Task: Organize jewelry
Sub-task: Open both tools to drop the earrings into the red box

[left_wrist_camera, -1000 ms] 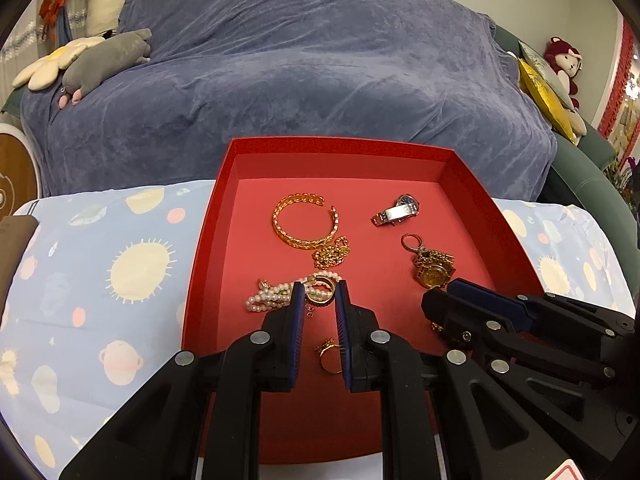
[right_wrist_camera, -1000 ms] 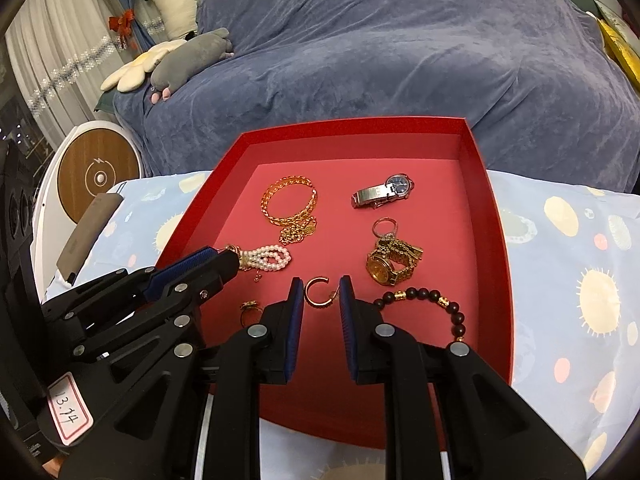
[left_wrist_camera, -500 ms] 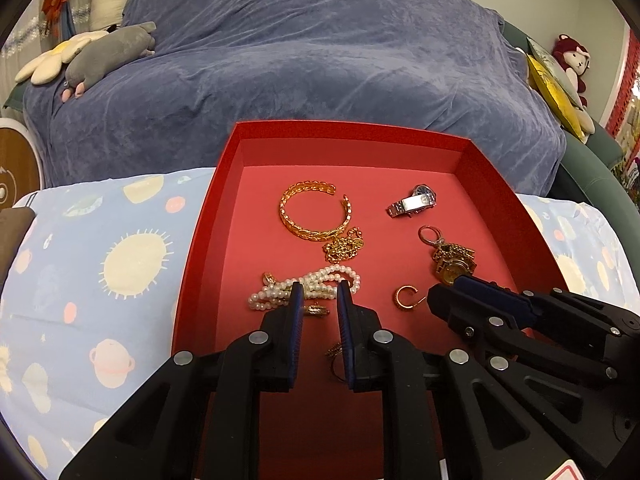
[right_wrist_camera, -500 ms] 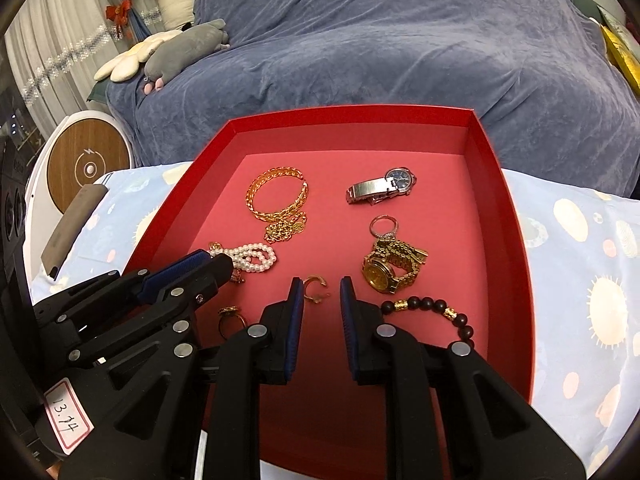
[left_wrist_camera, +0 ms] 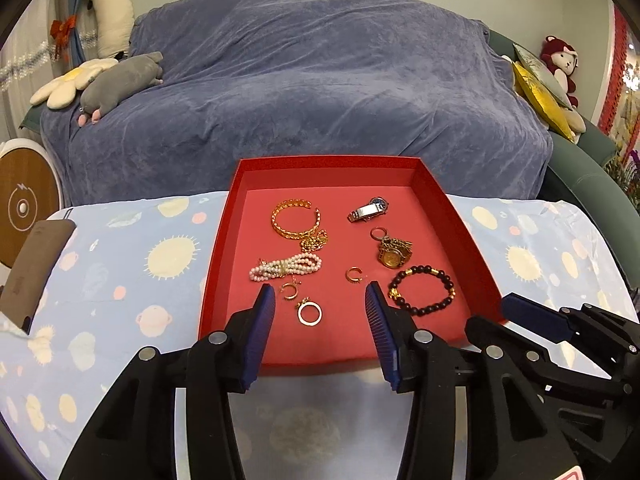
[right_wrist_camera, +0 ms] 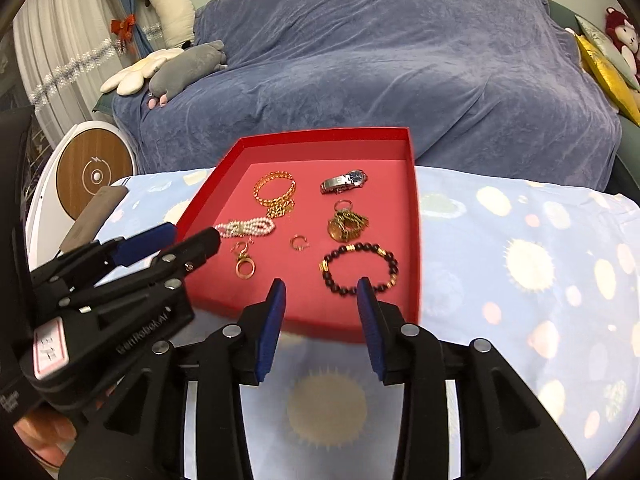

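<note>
A red tray (left_wrist_camera: 456, 216) (right_wrist_camera: 416, 240) on the table holds jewelry: a gold chain bangle (left_wrist_camera: 295, 219), a pearl bracelet (left_wrist_camera: 285, 266), a silver watch (left_wrist_camera: 368, 210), a gold watch (left_wrist_camera: 394, 254), a dark bead bracelet (left_wrist_camera: 422, 290) (right_wrist_camera: 360, 268), a gold ring (left_wrist_camera: 309, 313) and two small gold earrings (left_wrist_camera: 354, 274) (left_wrist_camera: 289, 289). My left gripper (left_wrist_camera: 320, 304) is open and empty above the tray's near edge. My right gripper (right_wrist_camera: 322, 296) is open and empty at the near edge, just in front of the bead bracelet.
The table has a light blue cloth with suns and planets (left_wrist_camera: 120, 272). A sofa under a blue-grey cover (left_wrist_camera: 304, 80) stands behind, with plush toys (left_wrist_camera: 120, 80) at the left. A brown flat object (left_wrist_camera: 32, 264) lies at the table's left edge.
Both grippers have opened from nearly shut and drawn back toward the tray's near edge. A gold earring and the ring now lie free on the tray floor.
</note>
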A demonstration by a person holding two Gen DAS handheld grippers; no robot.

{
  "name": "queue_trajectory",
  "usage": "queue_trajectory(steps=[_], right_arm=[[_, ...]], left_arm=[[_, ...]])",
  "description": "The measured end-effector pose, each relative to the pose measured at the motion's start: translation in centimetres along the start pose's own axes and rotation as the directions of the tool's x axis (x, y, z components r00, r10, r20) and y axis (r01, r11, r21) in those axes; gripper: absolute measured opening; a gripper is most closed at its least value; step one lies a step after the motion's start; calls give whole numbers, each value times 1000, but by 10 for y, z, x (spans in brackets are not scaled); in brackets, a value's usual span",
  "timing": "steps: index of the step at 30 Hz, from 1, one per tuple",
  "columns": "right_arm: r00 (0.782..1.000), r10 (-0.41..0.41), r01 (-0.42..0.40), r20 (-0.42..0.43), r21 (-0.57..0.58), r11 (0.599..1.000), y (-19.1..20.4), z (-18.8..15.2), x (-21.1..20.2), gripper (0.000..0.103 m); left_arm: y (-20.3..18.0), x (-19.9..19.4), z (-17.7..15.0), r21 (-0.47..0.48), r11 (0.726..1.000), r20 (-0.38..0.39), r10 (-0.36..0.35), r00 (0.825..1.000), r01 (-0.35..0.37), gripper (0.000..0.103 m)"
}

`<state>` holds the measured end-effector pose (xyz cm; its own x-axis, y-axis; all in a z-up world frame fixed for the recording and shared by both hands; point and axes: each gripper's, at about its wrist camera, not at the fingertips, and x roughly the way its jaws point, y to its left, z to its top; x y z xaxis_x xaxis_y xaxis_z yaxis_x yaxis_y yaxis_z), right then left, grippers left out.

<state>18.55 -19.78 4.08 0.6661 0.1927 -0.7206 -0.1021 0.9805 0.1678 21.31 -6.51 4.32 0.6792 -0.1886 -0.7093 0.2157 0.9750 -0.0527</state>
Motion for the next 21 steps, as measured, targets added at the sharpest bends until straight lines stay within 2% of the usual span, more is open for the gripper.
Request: queue_trajectory(steps=[5,9,14,17,21], right_arm=[[1000,5,-6,18,29,1000,-5,-19,-30,44],[1000,4,-6,25,56,998,-8,-29,-41,45],[1000,-11,11,9,22,1000,-2,-36,-33,45],[1000,0,0,-10,25,1000,1,-37,-26,45],[1000,-11,11,-11,12,1000,4,-35,-20,57]], left_arm=[[2,-25,-19,-4,1000,-4,14,1000,-15,46],[5,-33,-35,-22,1000,-25,9,1000,-9,46],[4,-29,-49,-19,1000,-66,21,998,-22,53],[6,-23,-48,-34,999,-95,18,995,-22,54],[8,-21,-43,-55,998,-85,11,996,-15,55]])
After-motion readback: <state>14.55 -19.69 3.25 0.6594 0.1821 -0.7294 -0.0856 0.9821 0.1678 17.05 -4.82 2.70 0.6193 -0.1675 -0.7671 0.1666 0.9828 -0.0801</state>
